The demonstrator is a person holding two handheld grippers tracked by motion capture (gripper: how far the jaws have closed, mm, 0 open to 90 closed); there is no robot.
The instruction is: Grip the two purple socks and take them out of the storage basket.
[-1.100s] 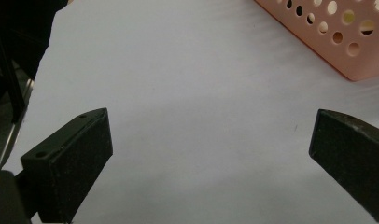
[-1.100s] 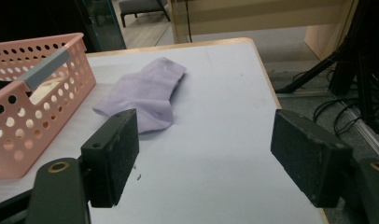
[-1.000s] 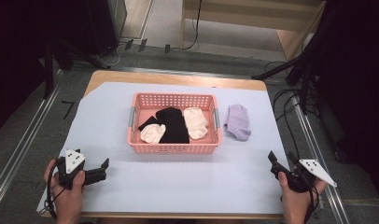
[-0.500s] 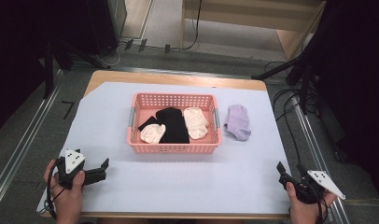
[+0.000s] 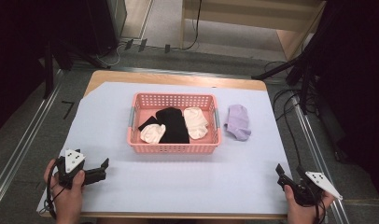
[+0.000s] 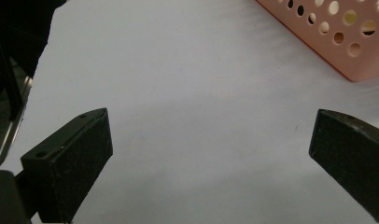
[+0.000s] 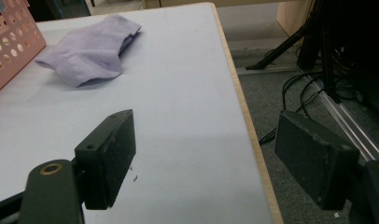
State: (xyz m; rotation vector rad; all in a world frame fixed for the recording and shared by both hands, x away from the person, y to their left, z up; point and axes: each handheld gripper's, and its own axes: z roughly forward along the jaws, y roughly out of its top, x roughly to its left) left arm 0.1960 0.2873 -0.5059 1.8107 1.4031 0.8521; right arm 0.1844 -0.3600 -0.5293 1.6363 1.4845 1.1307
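A pink perforated basket stands mid-table; inside lie a black sock and two cream socks. A lilac sock lies on the sheet just right of the basket. My left gripper rests at the front left, open and empty, with the basket corner ahead to its right. My right gripper sits at the front right corner, open and empty, its right jaw out past the table edge.
A pale blue sheet covers the wooden table. Cables and metal floor rails run beside the table. A stand's legs rise at the back right.
My right gripper has drawn back and outward to the table's front right corner. My left gripper has stayed put.
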